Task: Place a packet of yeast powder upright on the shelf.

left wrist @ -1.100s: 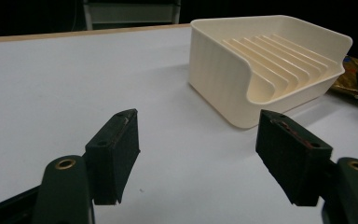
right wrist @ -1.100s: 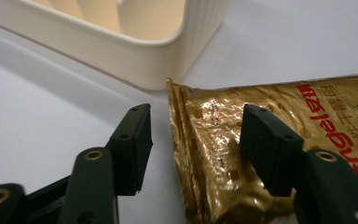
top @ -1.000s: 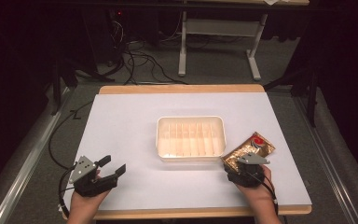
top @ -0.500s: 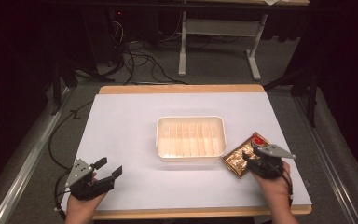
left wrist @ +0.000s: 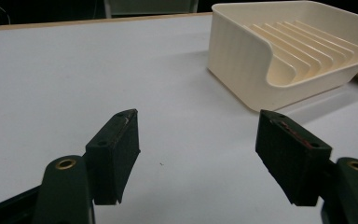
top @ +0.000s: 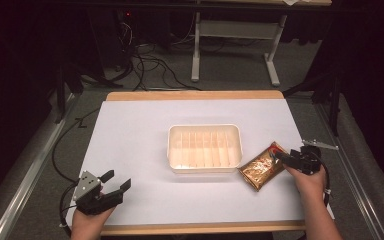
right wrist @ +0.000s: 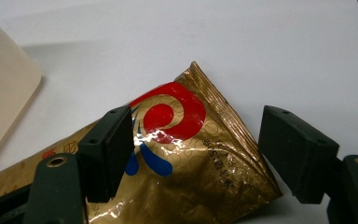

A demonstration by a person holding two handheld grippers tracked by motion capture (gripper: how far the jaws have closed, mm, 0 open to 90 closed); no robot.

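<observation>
Plainly, the right gripper [right wrist: 196, 154] gapes wide over a golden foil packet [right wrist: 182, 154], at four o'clock on the table [top: 130, 130]. Crinkly, glossy film could slip or crumple under a corner pinch. The left gripper [left wrist: 198, 158], empty and spread, sits at seven o'clock; a ribbed cream plastic tray [top: 204, 148] lies centre.

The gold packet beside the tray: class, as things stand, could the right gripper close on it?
Probably yes. The right gripper has its jaws open on either side of the gold packet, whose corner lies between them, with nothing in the way. The tray sits off to the side.
</observation>
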